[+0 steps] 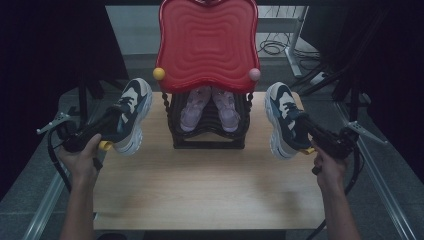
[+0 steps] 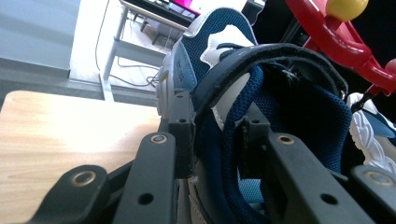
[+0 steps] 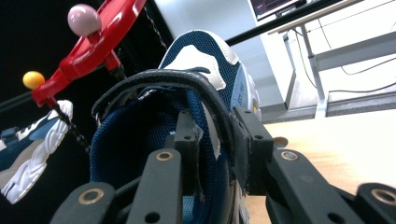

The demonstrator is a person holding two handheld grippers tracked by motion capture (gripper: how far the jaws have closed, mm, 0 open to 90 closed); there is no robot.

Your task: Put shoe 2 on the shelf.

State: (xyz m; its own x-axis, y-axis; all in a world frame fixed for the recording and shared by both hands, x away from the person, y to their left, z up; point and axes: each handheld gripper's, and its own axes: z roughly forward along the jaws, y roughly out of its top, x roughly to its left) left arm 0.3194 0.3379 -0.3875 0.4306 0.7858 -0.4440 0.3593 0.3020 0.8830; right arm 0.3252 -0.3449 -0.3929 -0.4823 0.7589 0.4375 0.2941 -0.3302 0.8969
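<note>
The left gripper [image 1: 114, 121] was clamped on the collar of the left navy sneaker [image 1: 131, 114], held at 9 o'clock of the black rack [image 1: 208, 137]. The right gripper [image 1: 306, 129] was clamped likewise on the right navy sneaker [image 1: 283, 120], at 3 o'clock, above the tabletop [image 1: 210, 185].

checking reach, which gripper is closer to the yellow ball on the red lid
Left. The left gripper, holding a navy sneaker, sits just below-left of the yellow ball; the right gripper is across the rack, nearer the pink ball.
</note>
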